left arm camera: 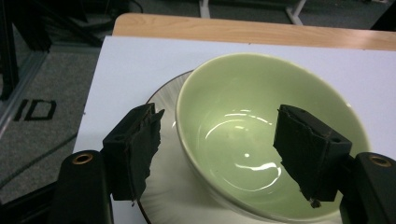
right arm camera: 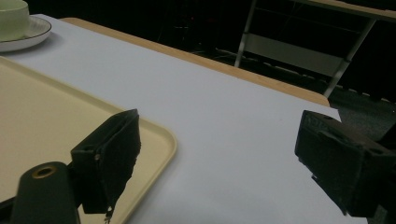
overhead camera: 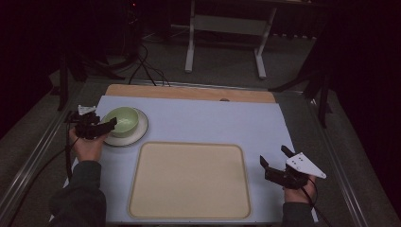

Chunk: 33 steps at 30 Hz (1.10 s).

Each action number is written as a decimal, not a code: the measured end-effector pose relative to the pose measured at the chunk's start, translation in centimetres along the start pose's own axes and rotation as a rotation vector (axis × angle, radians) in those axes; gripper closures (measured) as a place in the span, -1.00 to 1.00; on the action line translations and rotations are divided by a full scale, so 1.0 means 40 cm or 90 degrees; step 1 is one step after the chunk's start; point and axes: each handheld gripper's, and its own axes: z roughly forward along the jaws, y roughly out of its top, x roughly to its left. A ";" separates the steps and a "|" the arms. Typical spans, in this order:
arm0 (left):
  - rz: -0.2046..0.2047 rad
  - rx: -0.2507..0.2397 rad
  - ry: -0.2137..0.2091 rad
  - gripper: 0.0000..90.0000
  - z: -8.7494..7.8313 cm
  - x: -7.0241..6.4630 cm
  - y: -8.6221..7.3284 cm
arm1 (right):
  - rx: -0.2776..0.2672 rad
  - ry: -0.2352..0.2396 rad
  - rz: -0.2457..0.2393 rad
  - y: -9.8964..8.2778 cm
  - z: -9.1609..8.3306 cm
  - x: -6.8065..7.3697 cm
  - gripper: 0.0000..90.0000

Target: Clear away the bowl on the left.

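Observation:
A pale green bowl point(overhead camera: 122, 120) sits on a white plate point(overhead camera: 135, 135) at the table's left. My left gripper point(overhead camera: 105, 125) is open at the bowl's near-left rim; in the left gripper view its jaws straddle the bowl point(left arm camera: 261, 140), one over the plate point(left arm camera: 163, 186) outside the wall, the other over the bowl's inside. Whether they touch it I cannot tell. My right gripper point(overhead camera: 275, 158) is open and empty just right of the beige tray point(overhead camera: 189, 179). In the right gripper view the tray point(right arm camera: 42, 121) passes under one jaw, with bowl point(right arm camera: 11, 18) and plate point(right arm camera: 28, 37) far off.
A light blue mat point(overhead camera: 208, 120) covers the table, with a wooden strip point(overhead camera: 189, 92) along the far edge. Beyond stand a white table frame point(overhead camera: 227, 38), black stands and cables on the floor point(overhead camera: 146, 71). A metal rail point(overhead camera: 33, 156) runs along the left side.

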 end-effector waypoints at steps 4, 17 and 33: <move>-0.011 0.012 0.003 -0.27 0.015 -0.002 -0.006 | 0.000 0.001 0.000 0.000 0.000 0.001 -0.69; -0.055 0.067 0.008 -0.19 0.070 -0.007 -0.036 | 0.000 0.001 -0.002 0.000 0.000 0.001 -0.69; -0.143 0.084 -0.048 0.23 0.083 0.013 -0.045 | 0.000 0.002 -0.004 0.002 -0.002 0.003 -0.69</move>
